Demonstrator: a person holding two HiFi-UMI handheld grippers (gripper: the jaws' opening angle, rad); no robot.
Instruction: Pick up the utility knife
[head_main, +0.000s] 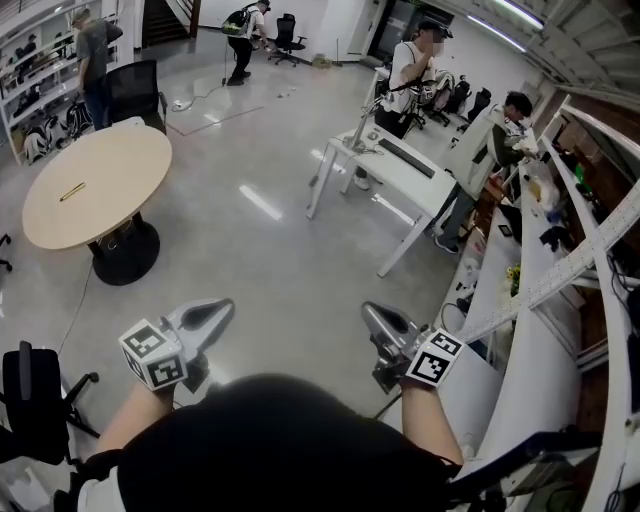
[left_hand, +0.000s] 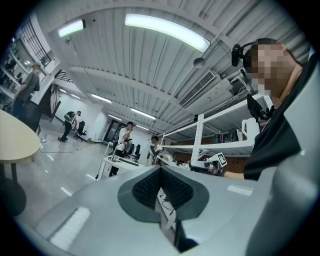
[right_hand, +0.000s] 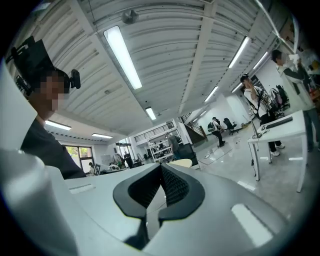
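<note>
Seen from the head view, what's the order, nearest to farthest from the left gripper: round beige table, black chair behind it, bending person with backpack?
From the left gripper:
1. Round beige table, ahead to the left.
2. Black chair, just beyond the table.
3. Bending person with backpack, far end of the room.

The left tongs (head_main: 222, 310) and right tongs (head_main: 370, 312) are pale grey, with dark grey ribbed pads (left_hand: 147, 186). Their cubes (head_main: 152, 353) bear black-and-white square markers. The floor (head_main: 270, 250) is glossy light grey. The round bench (head_main: 110, 170) has a beige top on a black foot and carries a small yellow thing (head_main: 72, 191). The long bench (head_main: 400, 175) is white. The chair (head_main: 30, 400) is black.
</note>
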